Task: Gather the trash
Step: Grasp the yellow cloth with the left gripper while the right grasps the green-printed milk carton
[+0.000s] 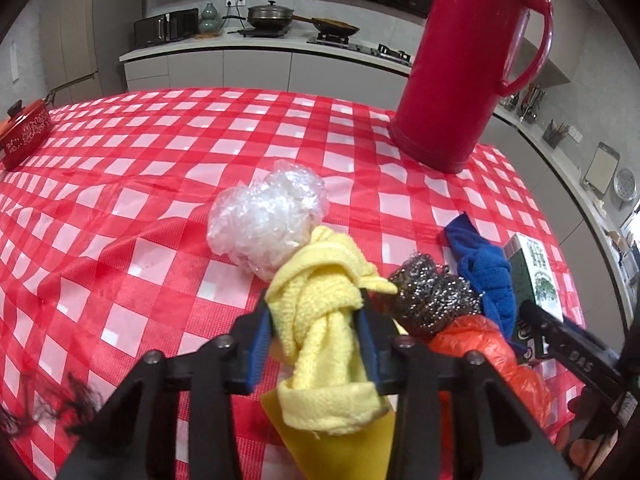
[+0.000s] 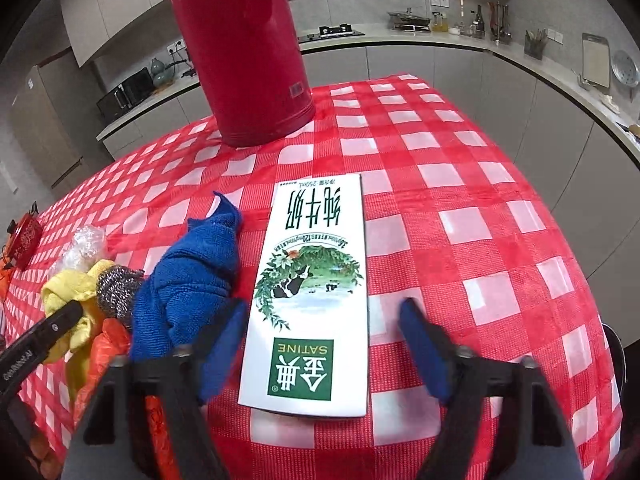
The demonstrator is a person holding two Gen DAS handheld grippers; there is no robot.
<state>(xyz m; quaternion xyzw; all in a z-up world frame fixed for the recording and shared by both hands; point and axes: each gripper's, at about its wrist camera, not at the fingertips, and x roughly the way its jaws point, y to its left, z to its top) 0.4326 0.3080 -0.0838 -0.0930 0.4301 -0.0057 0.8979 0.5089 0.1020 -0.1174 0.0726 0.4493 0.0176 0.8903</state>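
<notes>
Left wrist: left hand-held gripper (image 1: 316, 336) clamping one yellow cloth (image 1: 324, 320), right hand-held gripper (image 2: 324, 344) seemingly loose astride one milk carton (image 2: 312, 288).

A glossy red-and-white checked tablecloth (image 1: 160, 184) carries a crumpled ball of clear plastic film (image 1: 268, 216), with a knotted yellow terry cloth (image 1: 320, 320) at its 5 o'clock. A wiry metal scourer (image 1: 432, 296) glints beside a nubbly blue cloth (image 2: 192, 276), a smooth printed milk carton (image 2: 312, 292) and a shiny red plastic flask (image 1: 464, 64).
</notes>
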